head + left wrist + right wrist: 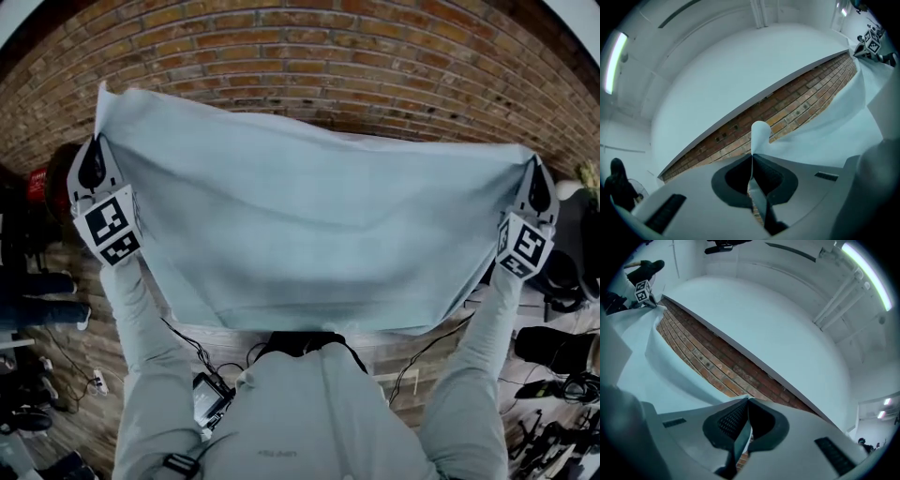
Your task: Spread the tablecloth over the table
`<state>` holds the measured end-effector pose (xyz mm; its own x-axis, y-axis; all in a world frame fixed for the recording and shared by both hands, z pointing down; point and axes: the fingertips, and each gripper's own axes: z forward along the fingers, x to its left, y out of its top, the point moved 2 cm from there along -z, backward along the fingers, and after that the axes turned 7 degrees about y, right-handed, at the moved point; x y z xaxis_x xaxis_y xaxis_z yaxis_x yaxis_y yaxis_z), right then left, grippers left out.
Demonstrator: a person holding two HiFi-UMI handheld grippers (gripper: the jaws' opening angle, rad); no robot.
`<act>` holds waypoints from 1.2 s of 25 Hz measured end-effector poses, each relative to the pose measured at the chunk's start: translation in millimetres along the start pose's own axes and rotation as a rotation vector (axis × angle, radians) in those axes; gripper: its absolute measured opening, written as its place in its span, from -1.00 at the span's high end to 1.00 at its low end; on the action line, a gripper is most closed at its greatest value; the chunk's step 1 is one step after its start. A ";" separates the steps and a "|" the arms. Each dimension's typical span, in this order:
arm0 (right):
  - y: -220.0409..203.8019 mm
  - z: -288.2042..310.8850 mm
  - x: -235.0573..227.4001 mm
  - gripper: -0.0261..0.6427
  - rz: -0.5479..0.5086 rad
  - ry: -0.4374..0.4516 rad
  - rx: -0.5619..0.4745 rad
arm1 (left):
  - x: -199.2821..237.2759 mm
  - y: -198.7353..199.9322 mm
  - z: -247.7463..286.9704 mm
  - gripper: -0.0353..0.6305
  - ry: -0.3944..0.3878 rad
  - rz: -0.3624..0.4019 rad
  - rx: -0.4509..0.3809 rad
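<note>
A pale blue-white tablecloth [319, 234] hangs stretched wide in the air in the head view, held up by its two top corners in front of a brick wall. My left gripper [99, 141] is shut on the cloth's upper left corner; a tip of cloth [759, 136] pokes out past its closed jaws in the left gripper view. My right gripper [537, 173] is shut on the upper right corner, and the cloth's edge [740, 439] is pinched between its jaws. The table [234, 337] is mostly hidden behind the cloth; only a wooden strip shows under its lower hem.
A brick wall [309, 47] rises behind the cloth. Cables, shoes and gear [553, 375] lie on the floor at the right, with more clutter [37, 394] at the left. A person [618, 185] stands far off in the left gripper view.
</note>
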<state>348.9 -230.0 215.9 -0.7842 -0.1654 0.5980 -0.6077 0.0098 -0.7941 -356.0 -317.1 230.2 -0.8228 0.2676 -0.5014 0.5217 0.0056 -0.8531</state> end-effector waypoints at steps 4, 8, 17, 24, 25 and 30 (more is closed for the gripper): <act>1.2 27.5 -7.3 0.86 -0.006 -0.020 -0.005 | -0.8 10.8 35.8 0.82 0.006 0.044 -0.040; 0.6 56.9 -9.7 0.86 -0.019 -0.025 -0.016 | -8.6 22.7 66.7 0.82 0.021 0.063 -0.072; -15.8 147.1 5.2 0.86 -0.013 0.000 -0.031 | -37.7 31.0 147.8 0.82 0.057 0.136 -0.102; -56.9 226.3 19.7 0.86 -0.014 0.002 0.006 | -85.5 0.9 223.4 0.82 0.055 0.211 -0.060; -64.3 234.4 26.6 0.86 -0.016 0.009 0.017 | -93.8 -7.7 230.0 0.82 0.052 0.210 -0.049; -114.8 252.6 79.3 0.86 -0.032 0.085 0.108 | -134.2 -65.8 240.9 0.82 -0.008 0.231 0.028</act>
<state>388.2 -493.3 327.1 -0.7752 -0.0794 0.6267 -0.6192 -0.1011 -0.7787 -334.3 -585.5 318.9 -0.6843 0.2511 -0.6847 0.6898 -0.0818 -0.7194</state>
